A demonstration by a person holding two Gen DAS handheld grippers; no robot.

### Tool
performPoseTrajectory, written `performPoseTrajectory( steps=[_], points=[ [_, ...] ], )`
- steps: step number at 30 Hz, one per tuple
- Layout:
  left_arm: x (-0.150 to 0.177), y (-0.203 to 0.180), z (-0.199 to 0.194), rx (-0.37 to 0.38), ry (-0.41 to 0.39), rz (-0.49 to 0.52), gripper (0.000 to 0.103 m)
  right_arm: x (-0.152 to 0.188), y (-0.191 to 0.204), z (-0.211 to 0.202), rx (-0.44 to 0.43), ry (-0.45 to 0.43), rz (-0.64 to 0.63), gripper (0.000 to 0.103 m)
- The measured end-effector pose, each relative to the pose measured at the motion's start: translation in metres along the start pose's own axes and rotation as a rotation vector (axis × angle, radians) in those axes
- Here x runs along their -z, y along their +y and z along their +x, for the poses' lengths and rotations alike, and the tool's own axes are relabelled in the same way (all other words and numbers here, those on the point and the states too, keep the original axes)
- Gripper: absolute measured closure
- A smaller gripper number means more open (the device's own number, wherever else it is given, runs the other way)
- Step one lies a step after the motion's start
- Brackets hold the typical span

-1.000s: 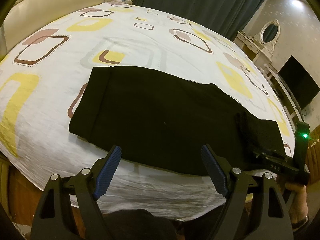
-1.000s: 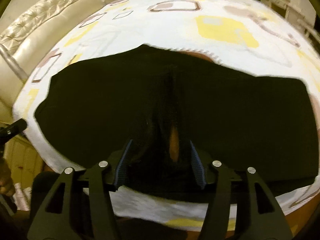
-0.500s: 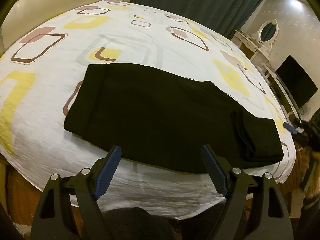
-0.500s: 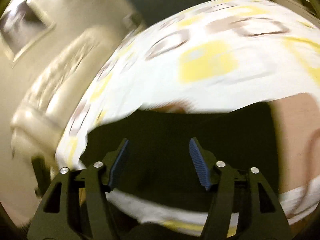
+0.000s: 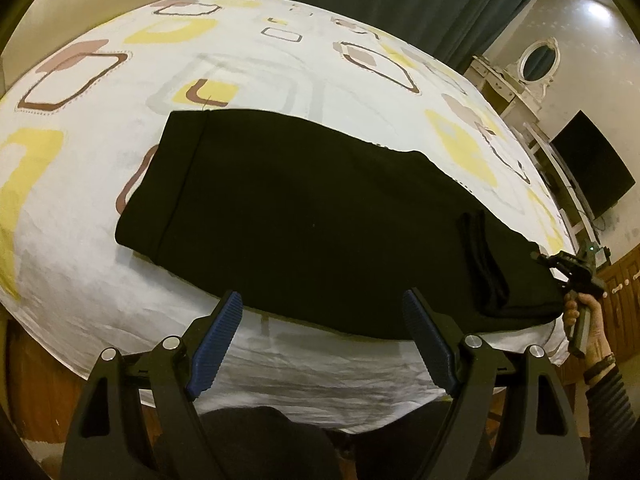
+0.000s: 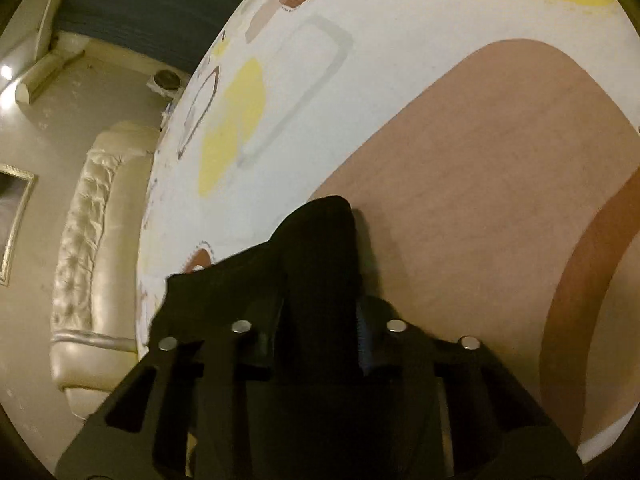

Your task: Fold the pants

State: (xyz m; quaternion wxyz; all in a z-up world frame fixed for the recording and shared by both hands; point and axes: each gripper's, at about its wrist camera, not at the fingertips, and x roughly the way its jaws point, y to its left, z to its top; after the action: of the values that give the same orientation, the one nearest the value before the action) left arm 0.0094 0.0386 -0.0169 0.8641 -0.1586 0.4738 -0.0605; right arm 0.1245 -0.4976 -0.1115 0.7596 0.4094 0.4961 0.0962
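Black pants (image 5: 320,216) are lying flat across the patterned bedsheet (image 5: 256,64) near its front edge. My left gripper (image 5: 320,332) hovers just short of them with its jaws wide apart, while my right gripper (image 6: 316,320) is clamped on a bunch of the fabric at the right end.

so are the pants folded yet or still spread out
Partly folded: the black pants lie as one long flat strip across the bed. The right gripper is shut on one end; the left gripper hangs open.
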Motion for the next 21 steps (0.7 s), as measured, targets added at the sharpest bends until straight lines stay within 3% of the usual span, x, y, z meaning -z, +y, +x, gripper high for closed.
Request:
performPoseTrajectory(
  steps=[3,6,13,15,17,21],
  points=[
    [0.001,0.001,0.001,0.009,0.007,-0.012,0.022,0.004,0.000,-0.005,-0.029,-0.005,0.009,0.075],
    [0.002,0.001,0.000,0.000,0.001,-0.004,0.022,0.011,-0.004,-0.020,-0.087,-0.016,0.025,0.067],
    [0.003,0.001,-0.002,0.006,-0.001,-0.003,0.022,0.059,-0.026,-0.059,-0.140,0.007,0.043,0.054],
    [0.003,-0.002,-0.002,0.008,0.000,0.004,0.022,0.071,-0.030,-0.061,-0.091,0.013,0.020,0.057],
    [0.004,-0.005,-0.002,0.004,-0.005,0.022,0.022,0.077,-0.033,-0.061,-0.052,-0.006,0.006,0.071],
    [0.005,-0.011,-0.003,-0.001,-0.012,0.047,0.022,0.085,-0.029,-0.055,0.002,-0.056,-0.028,0.072]
  ],
)
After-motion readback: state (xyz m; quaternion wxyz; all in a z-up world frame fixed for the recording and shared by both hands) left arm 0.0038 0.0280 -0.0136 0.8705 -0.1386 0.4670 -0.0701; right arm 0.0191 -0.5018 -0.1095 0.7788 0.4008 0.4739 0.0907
